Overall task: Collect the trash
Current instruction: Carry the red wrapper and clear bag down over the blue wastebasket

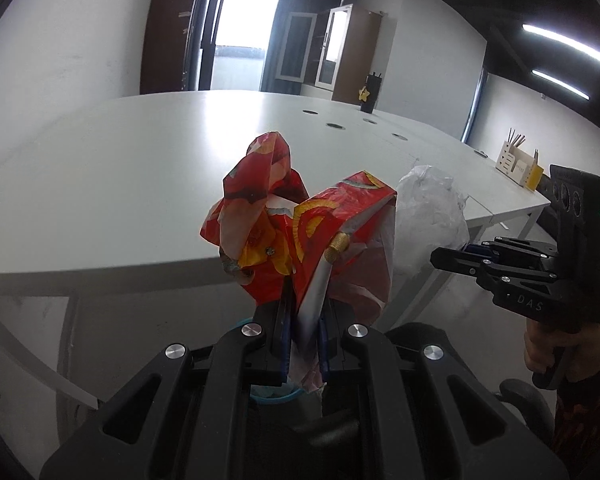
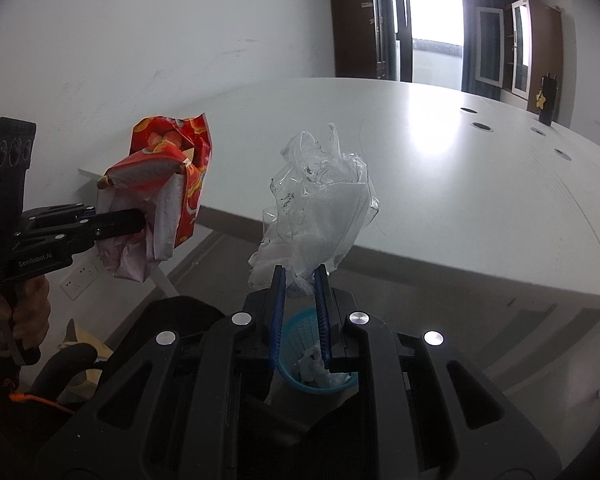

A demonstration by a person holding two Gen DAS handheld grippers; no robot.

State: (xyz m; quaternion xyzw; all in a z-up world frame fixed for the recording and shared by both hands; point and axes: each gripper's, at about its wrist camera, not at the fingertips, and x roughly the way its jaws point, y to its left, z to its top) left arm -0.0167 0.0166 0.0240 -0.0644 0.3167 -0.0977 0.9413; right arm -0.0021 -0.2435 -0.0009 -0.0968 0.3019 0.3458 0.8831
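Observation:
My left gripper (image 1: 304, 320) is shut on a crumpled red and orange snack wrapper (image 1: 284, 224) and holds it in the air before the white table's edge. It also shows in the right wrist view (image 2: 168, 184) at the left. My right gripper (image 2: 300, 280) is shut on a crumpled clear plastic bag (image 2: 324, 208), also held in the air; the bag shows in the left wrist view (image 1: 432, 204). A blue mesh trash basket (image 2: 300, 376) with white scraps inside stands on the floor below the right gripper; its rim shows under the left gripper (image 1: 276, 400).
A large white table (image 1: 140, 168) fills the middle, with round cable holes (image 1: 336, 125) and a black cup with a yellow star (image 1: 369, 94) far back. A wooden desk organiser (image 1: 516, 164) stands at the right. A black office chair (image 2: 76, 364) is low at the left.

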